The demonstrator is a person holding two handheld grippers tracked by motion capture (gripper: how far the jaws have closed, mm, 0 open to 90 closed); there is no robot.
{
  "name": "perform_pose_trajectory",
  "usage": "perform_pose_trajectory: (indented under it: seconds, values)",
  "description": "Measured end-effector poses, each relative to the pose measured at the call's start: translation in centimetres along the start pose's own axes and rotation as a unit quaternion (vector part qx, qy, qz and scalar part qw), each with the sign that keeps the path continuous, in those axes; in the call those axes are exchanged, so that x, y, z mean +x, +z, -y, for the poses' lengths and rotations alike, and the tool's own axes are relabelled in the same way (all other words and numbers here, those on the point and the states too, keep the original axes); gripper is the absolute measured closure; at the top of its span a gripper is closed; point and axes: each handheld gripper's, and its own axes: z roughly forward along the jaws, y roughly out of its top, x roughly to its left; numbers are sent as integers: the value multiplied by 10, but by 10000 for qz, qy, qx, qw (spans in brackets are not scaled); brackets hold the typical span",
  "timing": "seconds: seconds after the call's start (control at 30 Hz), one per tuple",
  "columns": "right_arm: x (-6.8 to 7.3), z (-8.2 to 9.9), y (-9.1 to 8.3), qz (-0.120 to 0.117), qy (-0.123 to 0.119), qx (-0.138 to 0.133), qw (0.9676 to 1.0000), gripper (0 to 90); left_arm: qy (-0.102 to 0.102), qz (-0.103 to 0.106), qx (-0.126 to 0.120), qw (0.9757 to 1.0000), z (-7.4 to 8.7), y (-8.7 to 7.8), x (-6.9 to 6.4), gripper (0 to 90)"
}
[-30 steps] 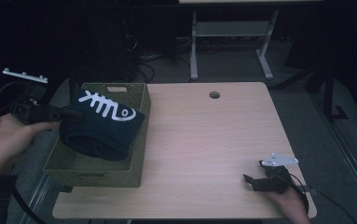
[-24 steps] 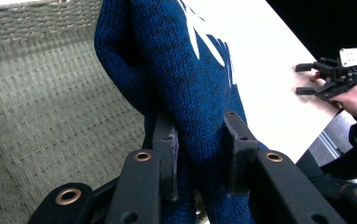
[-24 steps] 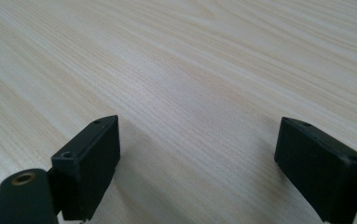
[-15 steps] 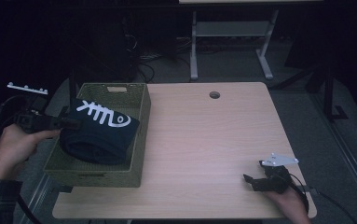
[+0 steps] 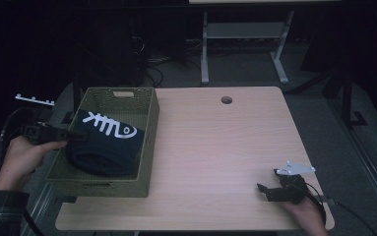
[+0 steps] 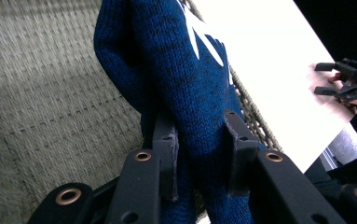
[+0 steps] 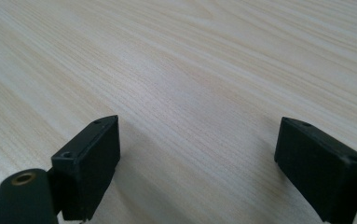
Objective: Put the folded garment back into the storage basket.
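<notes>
A folded dark blue knitted sweater (image 5: pixel 105 145) with a white fish-bone print lies inside the olive woven basket (image 5: pixel 149 142) at the table's left. My left gripper (image 5: pixel 75 135) reaches over the basket's left wall and is shut on the sweater's edge. In the left gripper view its pads (image 6: pixel 167 154) pinch a fold of the blue knit (image 6: pixel 185 84) above the basket's woven floor (image 6: pixel 41 93). My right gripper (image 5: pixel 267 189) rests open on the table near the front right corner. In the right gripper view its jaws stand wide apart over bare wood (image 7: pixel 190 84).
The light wooden table (image 5: pixel 225 147) has a round cable hole (image 5: pixel 226 100) near its back edge. A white desk frame (image 5: pixel 245 44) and cables stand on the dark floor behind. My right gripper (image 6: pixel 348 79) shows far off in the left gripper view.
My left gripper has lowered the sweater, which hung over the basket's rim, down into the basket. The right gripper has stayed put.
</notes>
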Motion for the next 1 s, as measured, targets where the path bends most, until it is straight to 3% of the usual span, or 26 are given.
perform_pose_trajectory:
  seconds: [0.23,0.4,0.73,0.87,1.0]
  values:
    - [0,0,0,1,1,1,10000,138,-158,71,161,9997,9,23,13,708]
    - [0,0,0,0,0,3,10000,138,-230,-8,263,9994,14,35,21,708]
    - [0,0,0,-2,-1,12,10000,138,-184,-441,655,9967,18,61,39,704]
    - [0,0,0,-2,-1,12,10000,138,-195,-689,798,9942,20,71,46,702]
    - [0,0,0,-1,-1,10,10000,138,-121,-1030,1004,9895,23,80,51,696]
